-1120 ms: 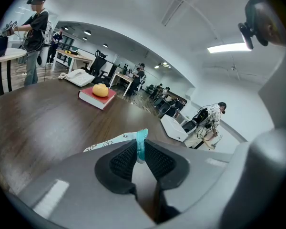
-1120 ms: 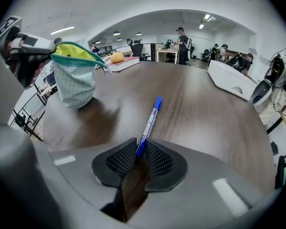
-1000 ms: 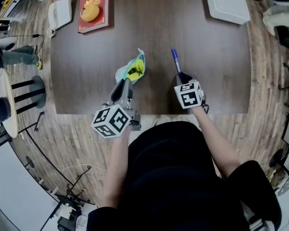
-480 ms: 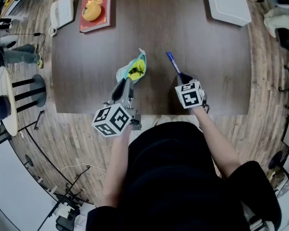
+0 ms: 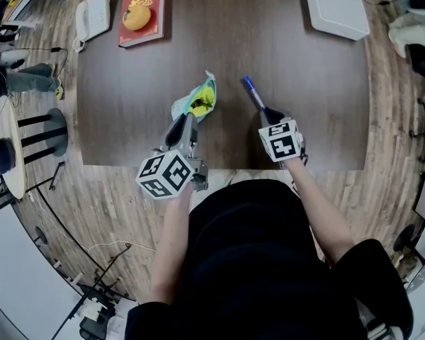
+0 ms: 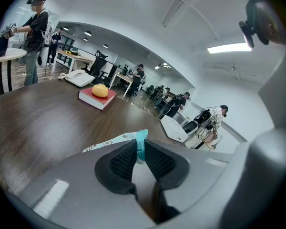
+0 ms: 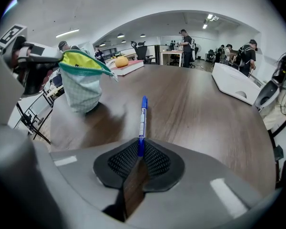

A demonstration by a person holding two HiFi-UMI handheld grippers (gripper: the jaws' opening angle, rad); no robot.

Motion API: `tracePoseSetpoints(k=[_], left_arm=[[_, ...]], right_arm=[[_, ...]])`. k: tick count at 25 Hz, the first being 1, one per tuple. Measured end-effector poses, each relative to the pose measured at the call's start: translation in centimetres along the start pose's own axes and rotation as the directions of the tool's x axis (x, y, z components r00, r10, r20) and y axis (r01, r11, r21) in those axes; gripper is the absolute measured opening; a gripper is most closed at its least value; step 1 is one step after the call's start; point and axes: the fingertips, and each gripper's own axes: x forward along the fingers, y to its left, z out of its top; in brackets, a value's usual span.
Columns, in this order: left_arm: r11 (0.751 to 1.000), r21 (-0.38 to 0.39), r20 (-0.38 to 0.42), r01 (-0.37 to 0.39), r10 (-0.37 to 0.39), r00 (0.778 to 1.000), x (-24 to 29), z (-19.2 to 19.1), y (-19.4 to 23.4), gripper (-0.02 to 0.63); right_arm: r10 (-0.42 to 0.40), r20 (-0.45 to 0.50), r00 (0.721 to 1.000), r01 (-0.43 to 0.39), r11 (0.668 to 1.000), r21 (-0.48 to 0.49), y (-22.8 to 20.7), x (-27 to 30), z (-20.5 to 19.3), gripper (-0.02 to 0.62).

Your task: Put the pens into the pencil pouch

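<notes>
A blue pen [image 5: 252, 95] sticks out forward from my right gripper [image 5: 268, 112], whose jaws have just been closing and are shut on its near end. In the right gripper view the pen [image 7: 142, 120] rises from between the pads [image 7: 155, 159]. The teal pencil pouch [image 5: 196, 102] with a yellow lining stands open on the dark wooden table [image 5: 304, 105], left of the pen. My left gripper [image 5: 183, 124] is shut on the pouch's rim [image 6: 141, 144]. From the right gripper the pouch [image 7: 81, 87] shows at the left, its mouth open upward.
A red book with an orange fruit [image 5: 139, 13] and a white telephone [image 5: 91, 17] lie at the table's far left. A white device [image 5: 336, 4] sits at the far right. The table's near edge [image 5: 127, 166] runs just under both grippers. People stand at desks beyond.
The pen's far tip has swung left toward the pouch while the right gripper stayed almost in place. The left gripper and pouch have not moved.
</notes>
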Motion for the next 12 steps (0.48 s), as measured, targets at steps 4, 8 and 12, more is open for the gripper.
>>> tracePoseSetpoints(k=[4, 8, 12], left_arm=[[1.0, -0.001, 0.004, 0.001, -0.001, 1.0, 0.1, 0.2, -0.1, 0.048], [1.0, -0.001, 0.004, 0.005, -0.005, 1.0, 0.3, 0.2, -0.2, 0.048], [1.0, 0.0, 0.007, 0.006, -0.006, 1.0, 0.3, 0.2, -0.3, 0.048]], right_arm=[[0.029, 0.02, 0.999, -0.028, 0.999, -0.03, 0.6, -1.2, 1.3, 0.041], [0.054, 0.05, 0.997, -0.051, 0.996, -0.071, 1.1, -2.5, 2.7, 0.041], [0.092, 0.073, 0.993, -0.085, 0.991, -0.105, 1.8, -4.1, 4.2, 0.041]])
